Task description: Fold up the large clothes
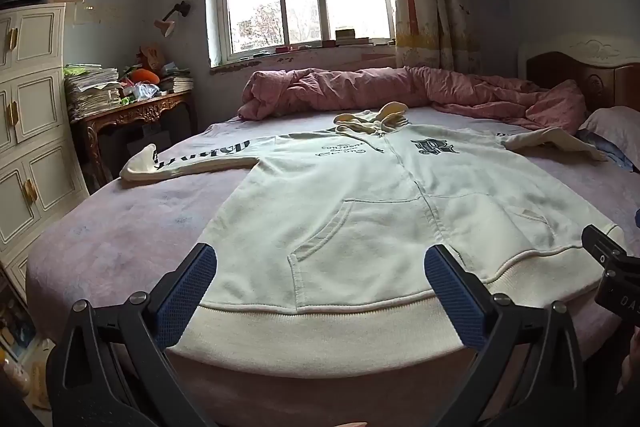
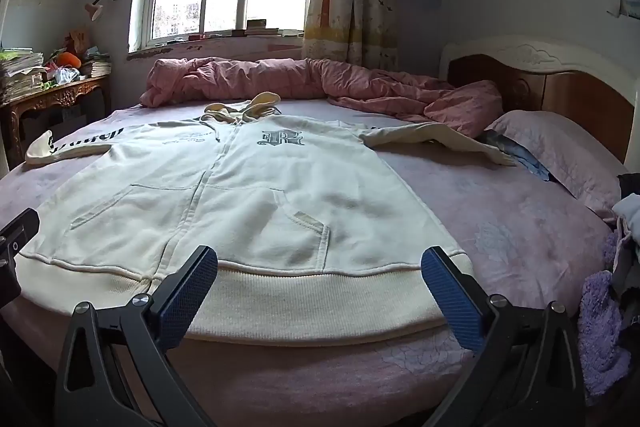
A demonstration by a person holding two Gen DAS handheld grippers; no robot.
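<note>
A cream zip-up hoodie (image 1: 360, 195) lies flat, face up, on the pink bed (image 1: 120, 227), sleeves spread out, hood toward the window. It also shows in the right wrist view (image 2: 248, 195). My left gripper (image 1: 320, 267) is open and empty, hovering over the left part of the ribbed hem. My right gripper (image 2: 320, 267) is open and empty over the right part of the hem; its body also shows at the right edge of the left wrist view (image 1: 612, 267).
A rolled pink duvet (image 1: 400, 91) lies along the far side of the bed. A pillow (image 2: 560, 155) and headboard (image 2: 552, 87) are at right. A white cabinet (image 1: 32, 131) and cluttered wooden desk (image 1: 132, 111) stand left. Purple fuzzy clothes (image 2: 600, 327) pile at the right bed edge.
</note>
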